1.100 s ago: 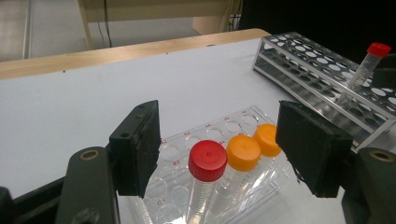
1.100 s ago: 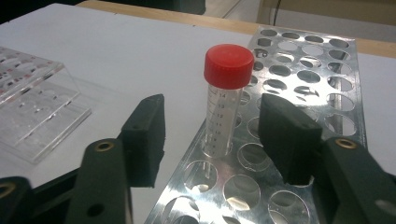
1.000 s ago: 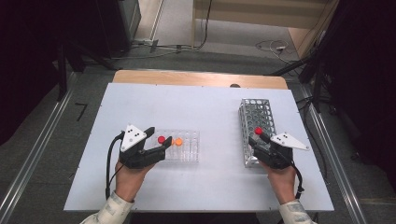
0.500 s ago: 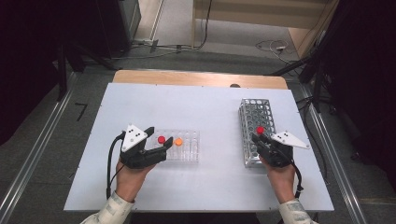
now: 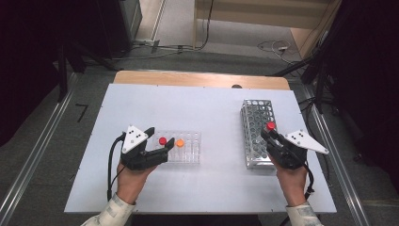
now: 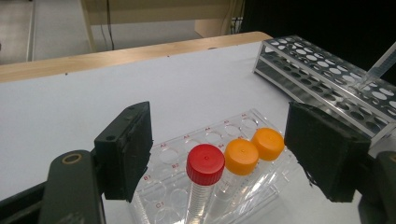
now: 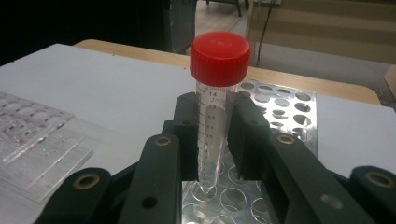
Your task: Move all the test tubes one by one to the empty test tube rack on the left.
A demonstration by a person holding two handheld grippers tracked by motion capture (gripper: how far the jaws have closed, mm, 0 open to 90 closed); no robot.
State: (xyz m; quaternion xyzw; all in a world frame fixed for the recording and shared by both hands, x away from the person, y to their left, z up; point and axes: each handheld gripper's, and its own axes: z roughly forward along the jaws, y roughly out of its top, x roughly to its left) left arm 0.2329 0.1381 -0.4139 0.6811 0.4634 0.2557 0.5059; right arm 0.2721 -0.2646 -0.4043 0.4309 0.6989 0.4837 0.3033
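Setting: white table (image 5: 197, 108) with a wooden strip along the far edge; grey floor, cables and dark equipment beyond.
Left hand (image 5: 131, 181): enters from the near edge toward the near left corner, sleeve at the wrist, palm wrapped around the handle.
Left gripper (image 5: 160, 145): angled toward the table's right edge, grey three-cornered plate on top, cable looping back along the forearm.
Left fingers (image 6: 125, 150): spread wide, released, grasping nothing; one on each side of the capped tubes in the left gripper view, not touching them.
Clear rack (image 5: 188, 147): flat transparent block with lettered wells, left of centre near the near edge, just beyond the left gripper.
Tubes in clear rack: one red-capped tube (image 6: 204, 164) upright nearest the gripper, two orange-capped tubes (image 6: 254, 149) in a row behind it, touching cap to cap.
Right hand (image 5: 292, 181): enters from the near edge toward the near right corner, gripping the handle.
Right gripper (image 7: 212, 135): pointed toward the far edge, tilted slightly inward over the near end of the metal rack.
Right fingers (image 7: 245, 133): clenched on a held tube (image 7: 214, 107); clear graduated body, red screw cap, upright, conical tip just above or at a hole, contact unclear.
Metal rack (image 5: 258, 127): long perforated grid, near the right edge, running from near to far.
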